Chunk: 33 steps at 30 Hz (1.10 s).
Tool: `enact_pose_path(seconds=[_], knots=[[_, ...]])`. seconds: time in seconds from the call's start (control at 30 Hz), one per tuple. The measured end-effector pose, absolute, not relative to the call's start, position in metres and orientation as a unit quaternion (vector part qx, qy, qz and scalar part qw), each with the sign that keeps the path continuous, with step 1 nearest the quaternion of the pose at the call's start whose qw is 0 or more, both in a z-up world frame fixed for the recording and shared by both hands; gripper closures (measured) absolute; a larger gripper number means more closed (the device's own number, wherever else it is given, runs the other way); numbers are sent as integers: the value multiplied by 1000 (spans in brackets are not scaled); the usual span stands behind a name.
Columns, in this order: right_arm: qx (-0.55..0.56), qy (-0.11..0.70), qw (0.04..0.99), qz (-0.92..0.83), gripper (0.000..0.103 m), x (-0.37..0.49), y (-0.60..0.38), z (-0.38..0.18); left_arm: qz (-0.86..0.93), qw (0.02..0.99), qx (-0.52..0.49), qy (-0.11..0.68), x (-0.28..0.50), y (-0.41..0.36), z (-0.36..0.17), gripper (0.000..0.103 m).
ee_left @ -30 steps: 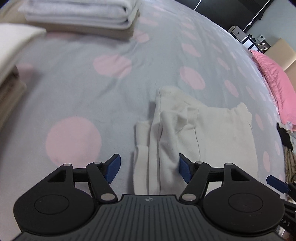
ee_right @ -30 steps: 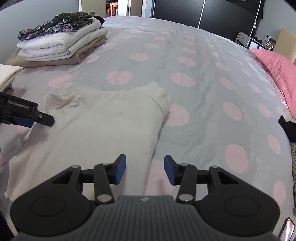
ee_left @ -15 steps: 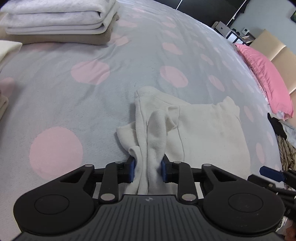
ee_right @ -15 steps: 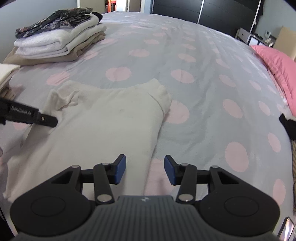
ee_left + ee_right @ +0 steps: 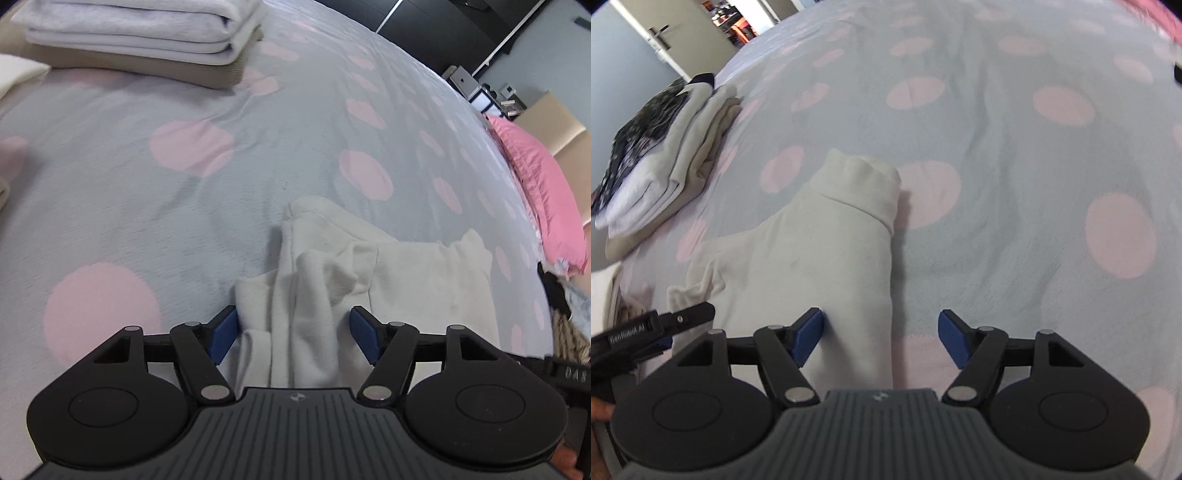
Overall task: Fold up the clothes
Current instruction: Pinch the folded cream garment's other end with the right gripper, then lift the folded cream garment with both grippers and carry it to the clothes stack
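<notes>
Left gripper (image 5: 293,334) jaws spread wide, bunched fabric between them, nothing clamped, right gripper (image 5: 881,338) likewise released, straddling the folded edge of the cream fleece garment (image 5: 827,251) lying on the grey pink-dotted bedspread (image 5: 1015,206), folded clothes stack (image 5: 661,170) beyond.

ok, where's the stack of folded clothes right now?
Far left on the bed: the stack of folded clothes sits upper left in the right wrist view, beyond the cream garment.

Both wrist views look low and close along their fingers across the spotted bedspread (image 5: 192,147), sharing the cream garment (image 5: 424,273) (image 5: 827,251) and the folded stack (image 5: 147,33) (image 5: 665,162) at 10 o'clock.
</notes>
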State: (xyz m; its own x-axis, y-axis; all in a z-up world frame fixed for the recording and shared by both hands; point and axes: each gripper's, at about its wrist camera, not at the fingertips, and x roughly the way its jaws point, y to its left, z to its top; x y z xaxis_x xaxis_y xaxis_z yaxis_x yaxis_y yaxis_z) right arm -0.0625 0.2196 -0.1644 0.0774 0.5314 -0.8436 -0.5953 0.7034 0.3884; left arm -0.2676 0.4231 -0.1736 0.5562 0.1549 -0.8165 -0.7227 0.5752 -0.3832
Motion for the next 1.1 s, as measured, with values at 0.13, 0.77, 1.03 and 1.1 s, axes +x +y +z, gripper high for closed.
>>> enact_pose_path(seconds=[0.13,0.77,1.03,1.1], knots=[[-9,577,720,386,32,-55,225,-178,272,807,-357,384,-266,419,-174,64],[-4,505,746,434,80,-83,231,-136,274,848,-288,351,-272,387,-125,83],[-11,446,759,474,80,-107,222,-83,288,877,-251,291,-301,360,-64,84],[-7,432,756,492,80,-111,225,-68,299,877,-250,280,-312,357,-49,84]])
